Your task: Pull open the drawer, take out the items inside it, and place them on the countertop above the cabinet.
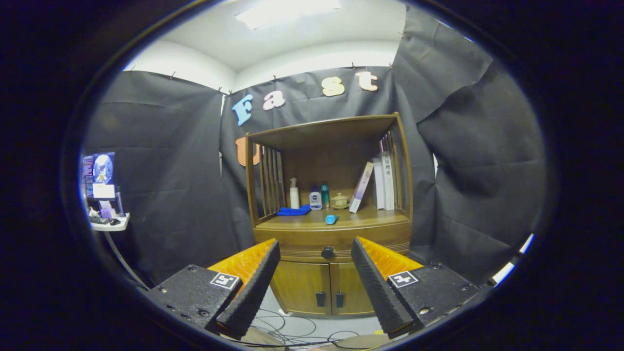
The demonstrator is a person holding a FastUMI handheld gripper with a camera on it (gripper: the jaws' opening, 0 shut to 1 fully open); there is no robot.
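Gripper (316,246) fingers spread wide, holding nothing. Straight ahead and well beyond them, centred in the gap, sits the round dark knob (327,252) of the closed drawer (292,243), under the wooden cabinet's countertop (375,220).

The claw (316,248) is built of two wedge-shaped fingers (253,287) that taper forward from blocky bases. Each inner gripping face is finely ribbed, like a row of small teeth, and each outer face carries a moulded grid of ridges. Each flat base plate bears a small square white tag printed with a black blocky marker. Several round screw heads dot the plates near their corners and edges; there appear to be more along the lower rim, where the fisheye blurs them.
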